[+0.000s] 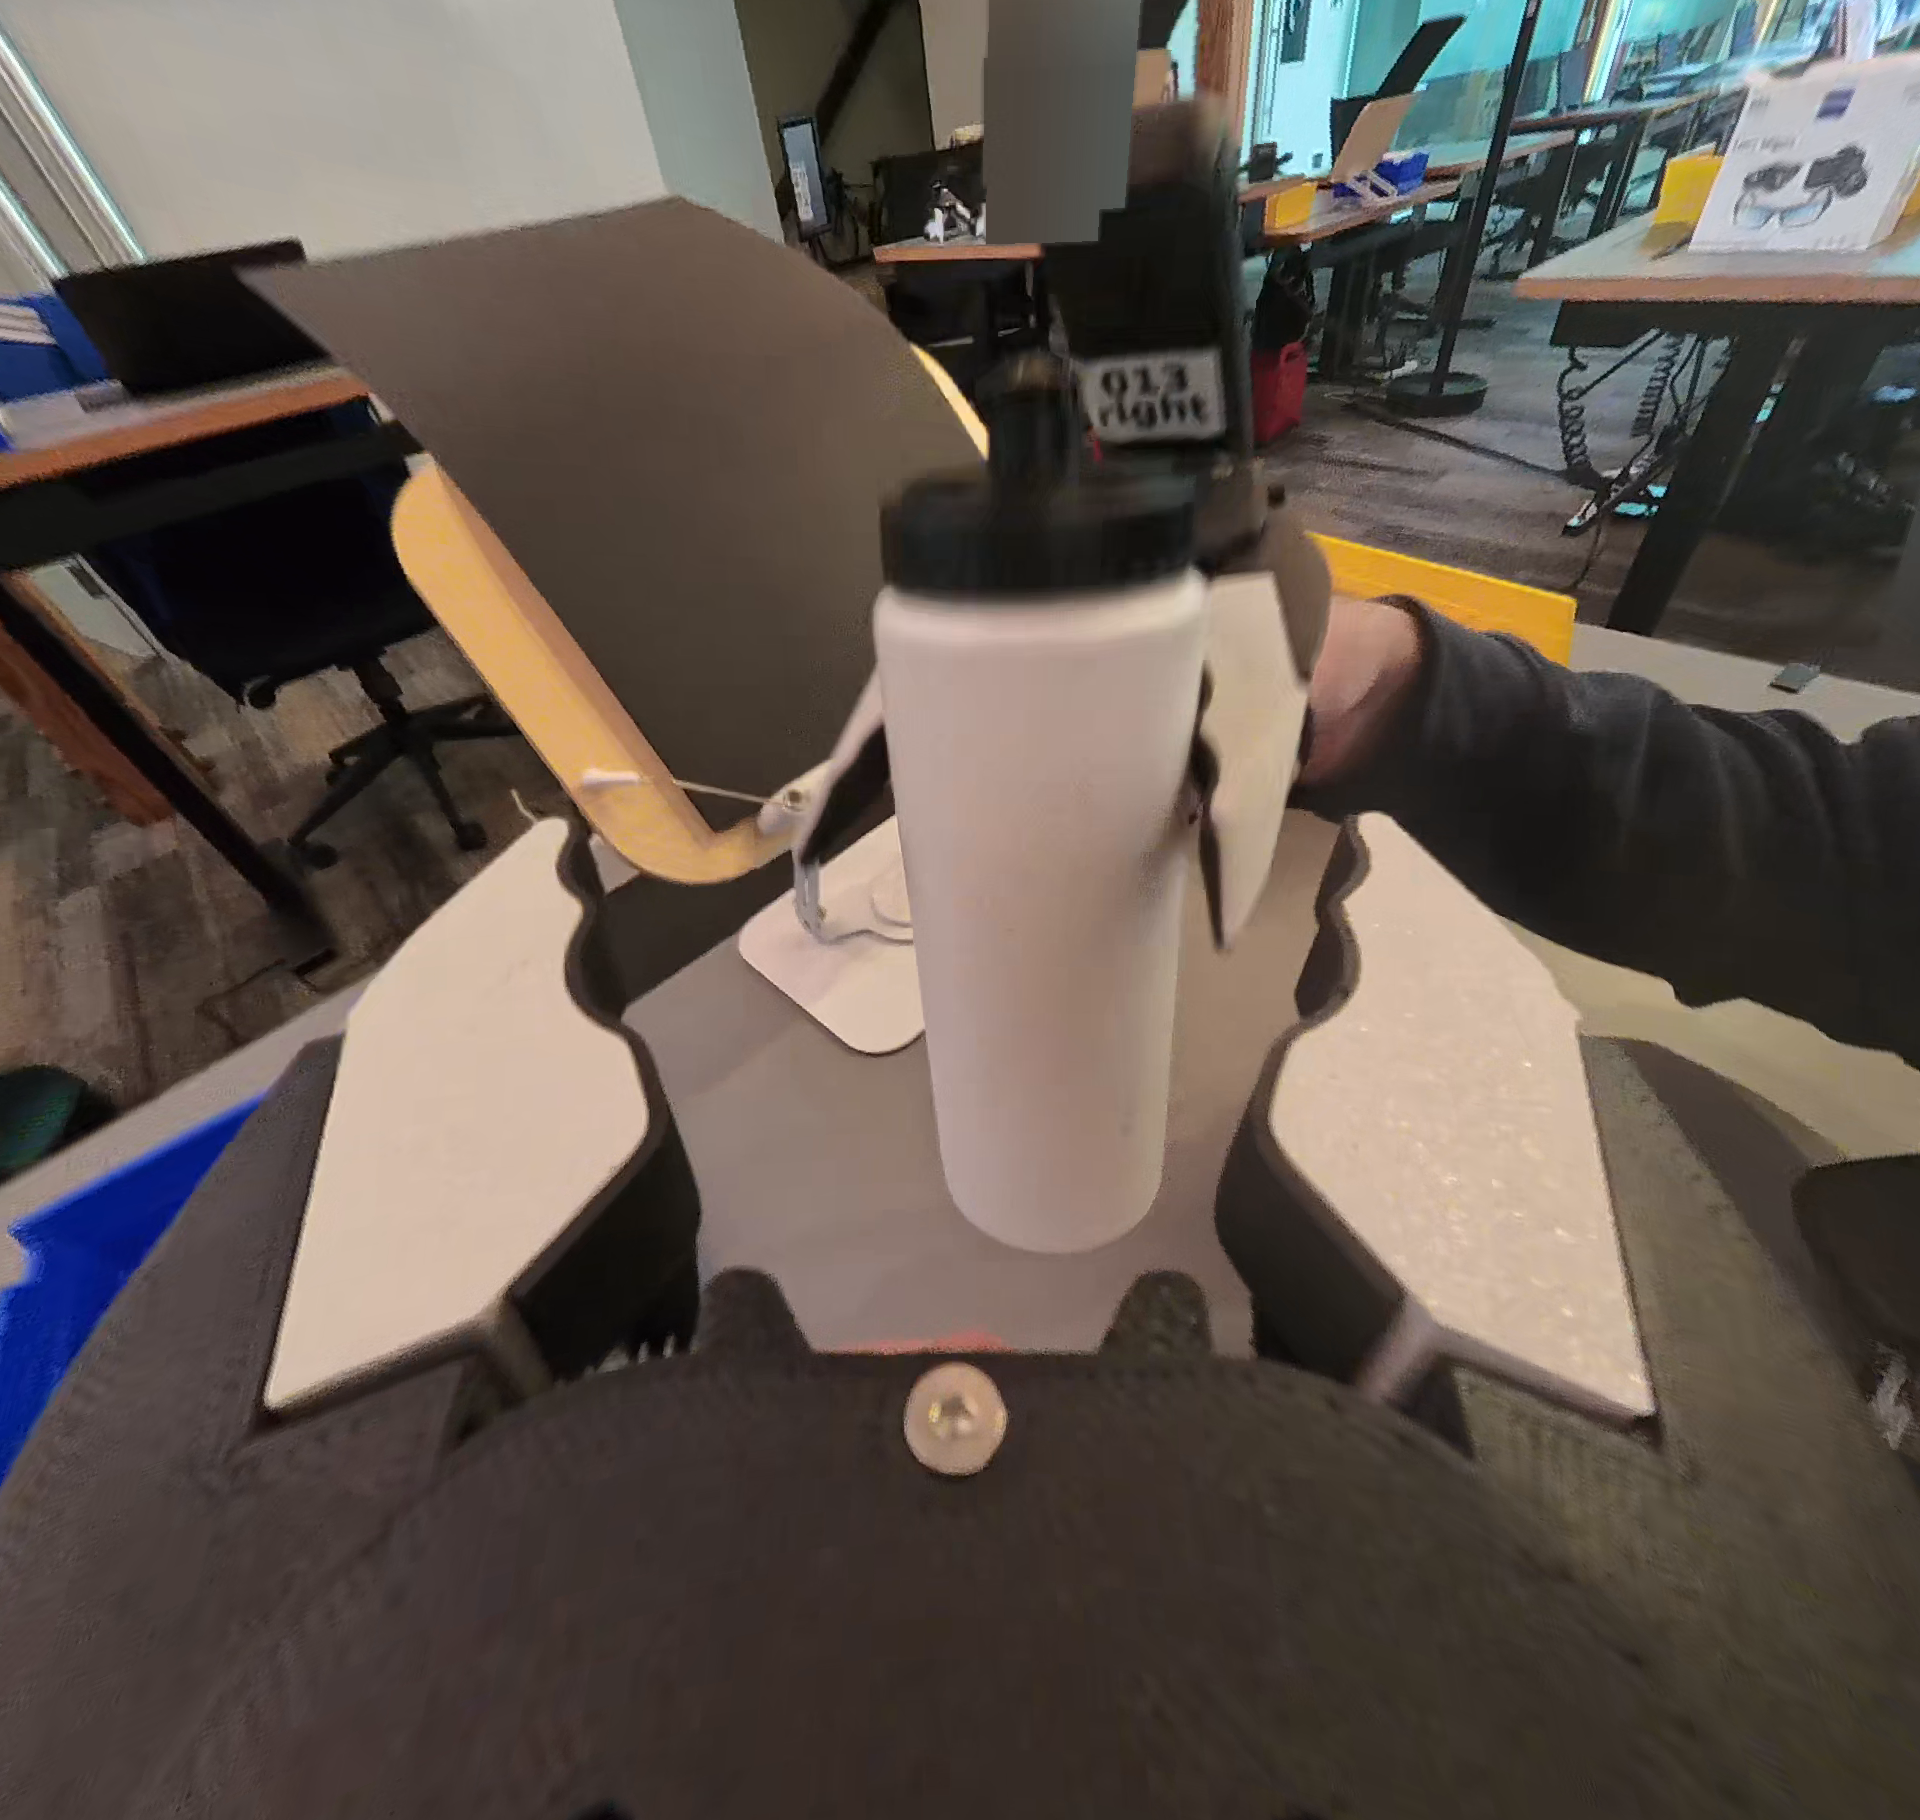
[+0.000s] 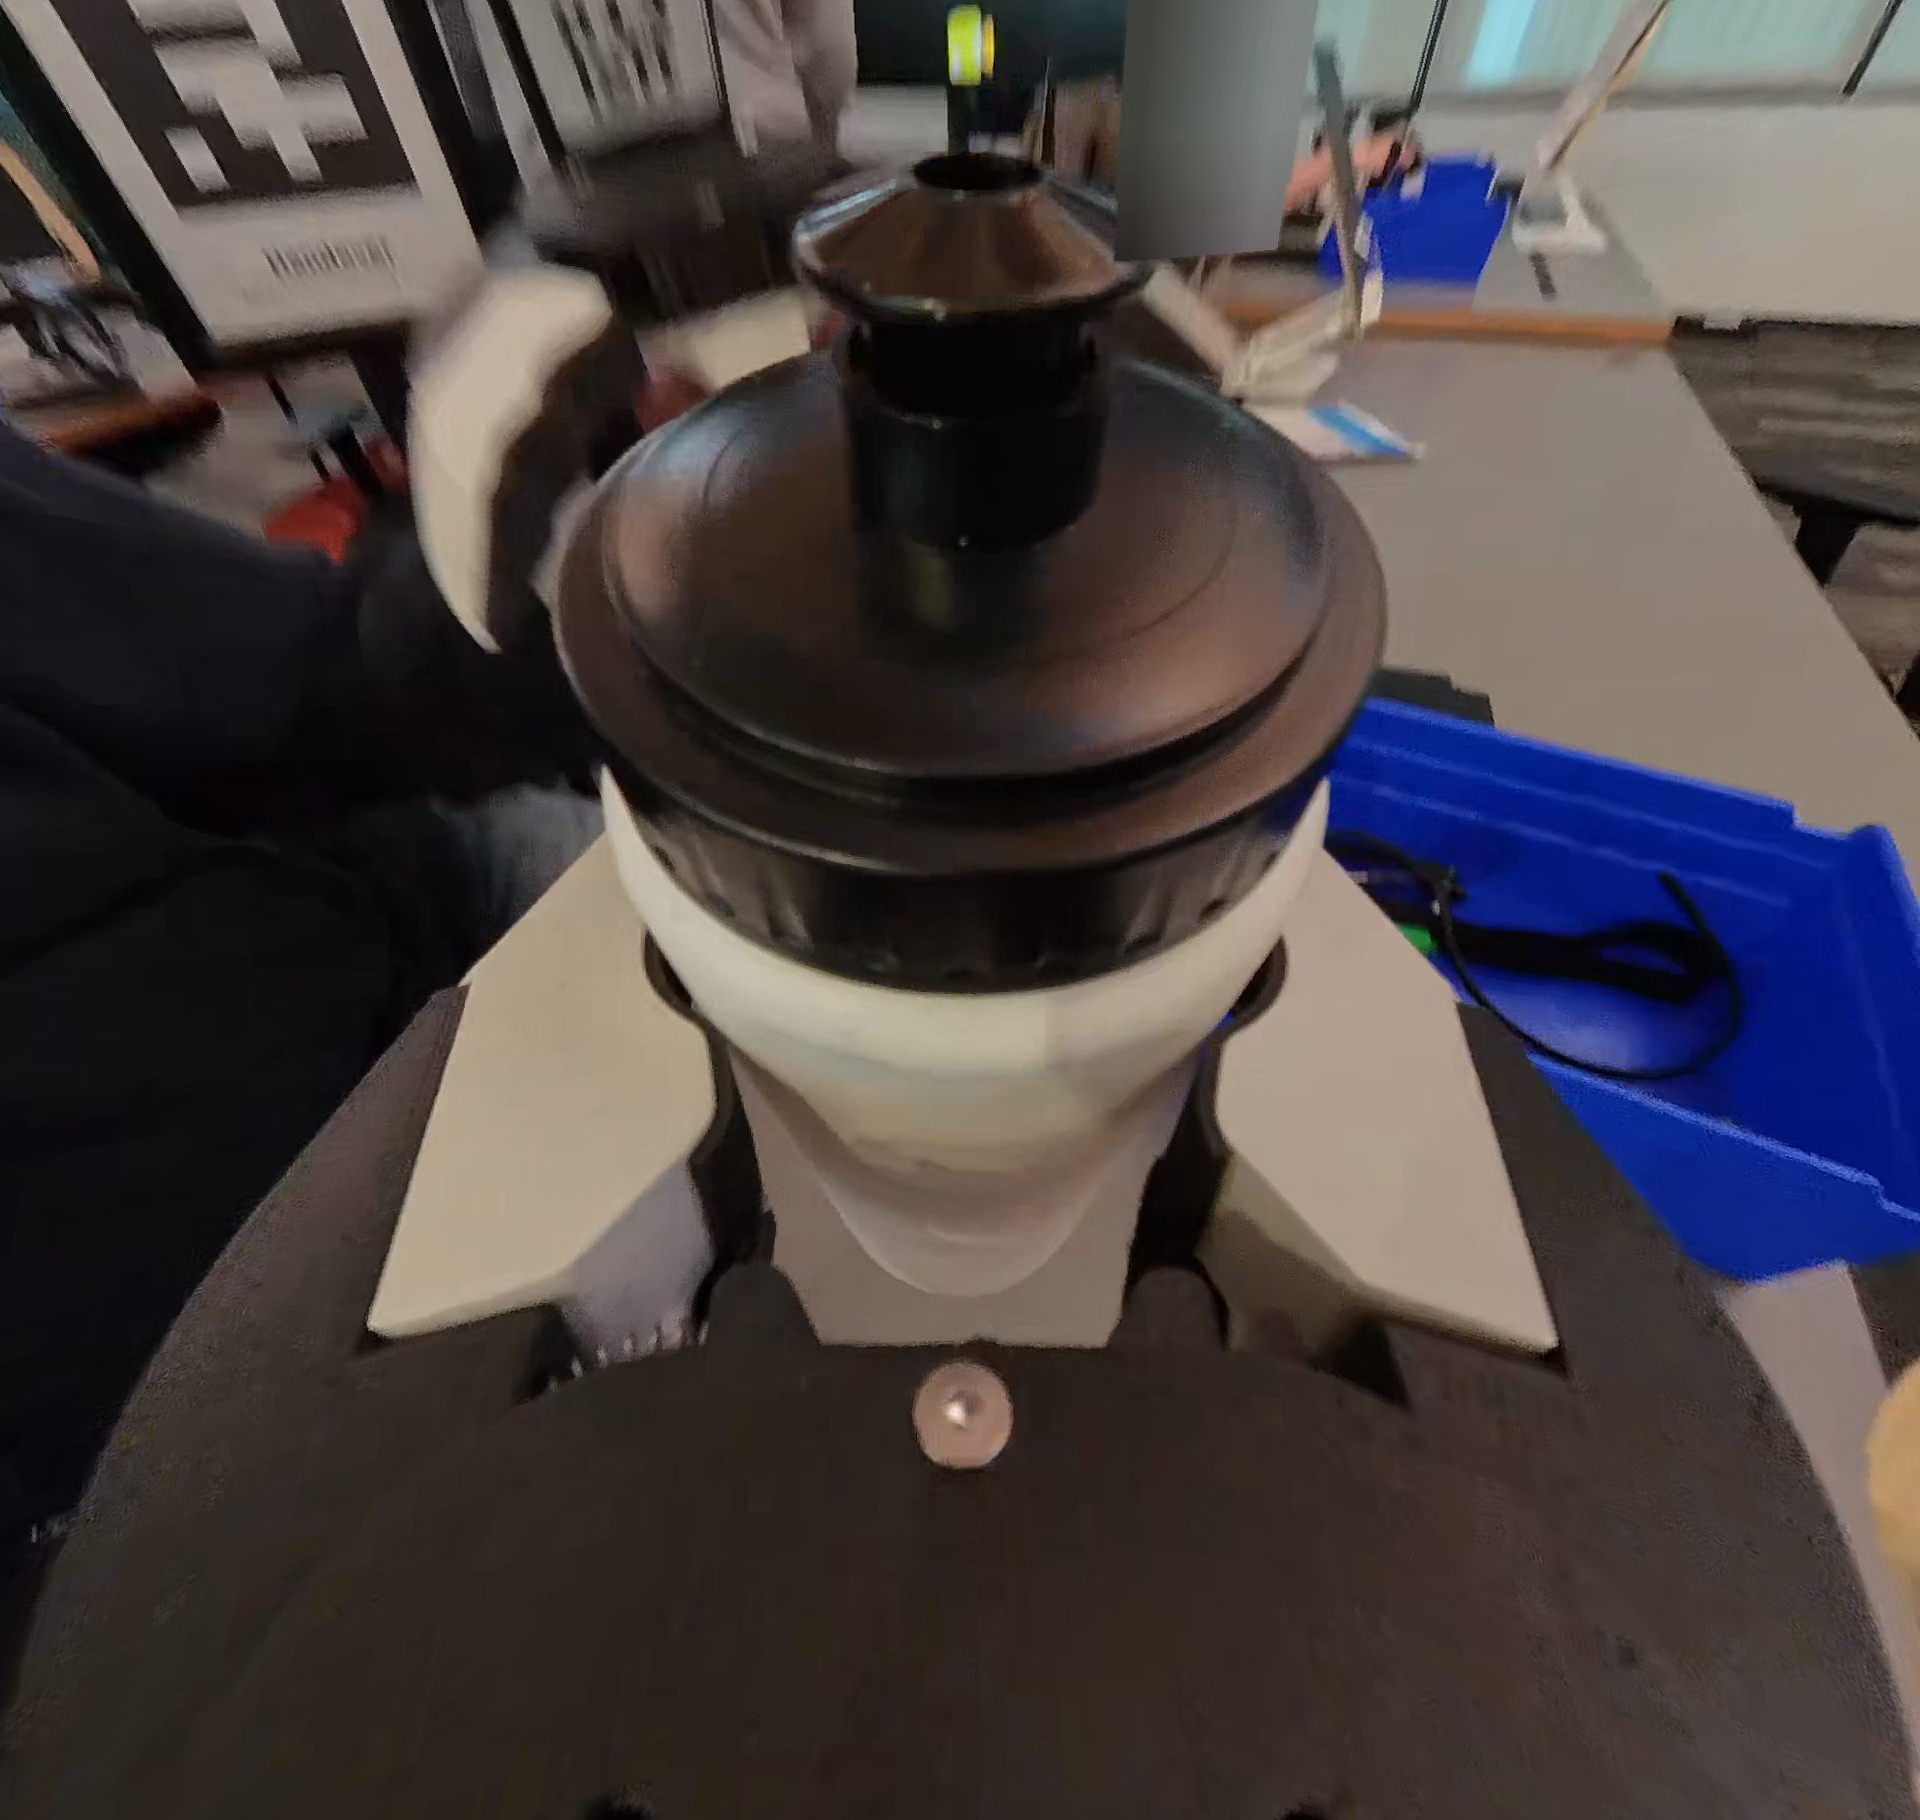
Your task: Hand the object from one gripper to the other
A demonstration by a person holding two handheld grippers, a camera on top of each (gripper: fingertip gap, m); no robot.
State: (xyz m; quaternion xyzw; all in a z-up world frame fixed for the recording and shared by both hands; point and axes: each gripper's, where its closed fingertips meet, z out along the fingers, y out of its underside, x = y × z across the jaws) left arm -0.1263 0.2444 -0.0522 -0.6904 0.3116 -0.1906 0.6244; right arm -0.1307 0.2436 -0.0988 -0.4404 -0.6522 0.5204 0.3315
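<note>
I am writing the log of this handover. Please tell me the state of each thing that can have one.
Bottle: upright, off the table, lid on.
Lid: fitted on bottle, spout up.
Right tongs: shut on the bottle's upper part.
Left tongs: open around the bottle's lower part, apart from it.
Blue bin: open, holds black cord.

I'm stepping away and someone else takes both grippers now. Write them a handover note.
Right gripper: shut on the white squeeze bottle, just under its black cap, bottle upright in the air.
Left gripper: open, fingers either side of the bottle's lower body, not touching it.
Below: the grey table; a blue bin sits beside.
Done: bottle brought between the left fingers.
Left: close the left gripper on the lower body, then open the right and back away.
</note>
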